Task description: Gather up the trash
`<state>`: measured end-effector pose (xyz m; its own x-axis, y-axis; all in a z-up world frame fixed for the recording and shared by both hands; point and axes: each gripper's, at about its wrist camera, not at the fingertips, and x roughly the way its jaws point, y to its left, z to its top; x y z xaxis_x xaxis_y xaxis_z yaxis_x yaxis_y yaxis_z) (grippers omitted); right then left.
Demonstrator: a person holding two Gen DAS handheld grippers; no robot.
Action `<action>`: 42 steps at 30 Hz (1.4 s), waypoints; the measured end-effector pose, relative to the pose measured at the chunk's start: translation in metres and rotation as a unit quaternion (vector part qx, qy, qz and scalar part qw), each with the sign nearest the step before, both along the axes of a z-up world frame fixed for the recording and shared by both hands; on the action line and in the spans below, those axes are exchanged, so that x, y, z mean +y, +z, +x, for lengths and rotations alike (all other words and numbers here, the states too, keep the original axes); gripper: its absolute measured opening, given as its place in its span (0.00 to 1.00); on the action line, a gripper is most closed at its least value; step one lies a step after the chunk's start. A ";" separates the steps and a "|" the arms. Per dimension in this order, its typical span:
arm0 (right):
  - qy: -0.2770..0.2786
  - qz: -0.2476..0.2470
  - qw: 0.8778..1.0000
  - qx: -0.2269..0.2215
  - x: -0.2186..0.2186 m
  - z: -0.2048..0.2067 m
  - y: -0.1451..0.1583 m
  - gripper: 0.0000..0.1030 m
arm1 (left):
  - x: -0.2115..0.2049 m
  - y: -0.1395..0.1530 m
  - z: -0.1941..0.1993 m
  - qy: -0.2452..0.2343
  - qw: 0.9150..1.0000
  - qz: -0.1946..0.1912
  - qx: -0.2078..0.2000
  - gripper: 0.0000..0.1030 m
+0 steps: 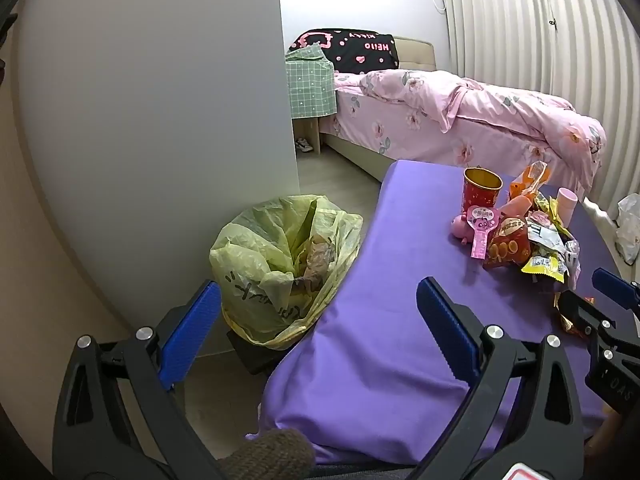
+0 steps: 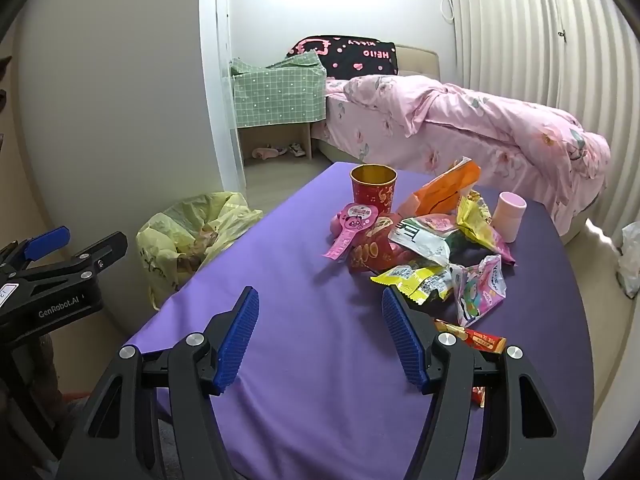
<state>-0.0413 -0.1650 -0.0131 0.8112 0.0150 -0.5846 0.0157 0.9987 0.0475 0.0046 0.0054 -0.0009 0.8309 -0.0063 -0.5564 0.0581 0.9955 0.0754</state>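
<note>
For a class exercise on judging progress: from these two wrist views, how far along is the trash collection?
Done: the yellow bin bag beside the table already holds some crumpled waste. In hand: nothing; the left gripper and right gripper are both open and empty. Left: the pile of snack wrappers, the red paper cup, the pink bottle and the red wrapper all lie on the purple tablecloth.

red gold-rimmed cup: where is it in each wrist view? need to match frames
Left wrist: red cup right of centre, at the far end of the purple table, behind the wrapper pile.
Right wrist: red cup near centre, same far end of the table.
Shared landmark: yellow trash bag left of the table.
</note>
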 end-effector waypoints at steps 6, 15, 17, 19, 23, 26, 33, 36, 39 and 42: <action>0.001 0.000 1.000 0.000 0.000 -0.001 -0.001 0.59 | 0.000 0.001 -0.001 0.000 1.000 0.001 0.000 0.91; 0.000 0.001 1.000 0.000 0.001 0.000 -0.001 0.59 | -0.001 0.000 -0.001 0.001 1.000 0.002 0.000 0.91; 0.001 0.001 1.000 0.000 0.000 0.000 -0.001 0.59 | -0.002 0.001 -0.001 0.000 1.000 0.001 0.000 0.91; 0.001 0.001 1.000 0.000 0.001 0.000 -0.001 0.59 | -0.002 0.001 -0.001 0.001 1.000 0.002 0.000 0.91; 0.000 0.002 1.000 -0.001 0.000 0.000 -0.001 0.59 | -0.001 0.000 -0.001 0.003 1.000 0.003 0.002 0.91; 0.001 0.003 1.000 -0.001 0.000 -0.001 -0.001 0.59 | -0.001 0.000 -0.001 0.002 1.000 0.003 0.001 0.91; 0.001 0.003 1.000 -0.001 0.000 -0.001 -0.001 0.59 | 0.000 0.001 -0.001 0.002 1.000 0.004 0.001 0.91; 0.001 0.004 1.000 -0.001 -0.001 -0.001 -0.001 0.59 | 0.000 0.001 -0.002 0.002 1.000 0.004 0.001 0.91; 0.000 0.004 1.000 -0.001 -0.001 -0.001 -0.001 0.59 | 0.000 0.001 -0.002 0.002 1.000 0.004 0.001 0.91; 0.001 0.005 1.000 -0.001 -0.001 -0.001 -0.001 0.59 | 0.000 0.001 -0.002 0.002 1.000 0.004 0.001 0.91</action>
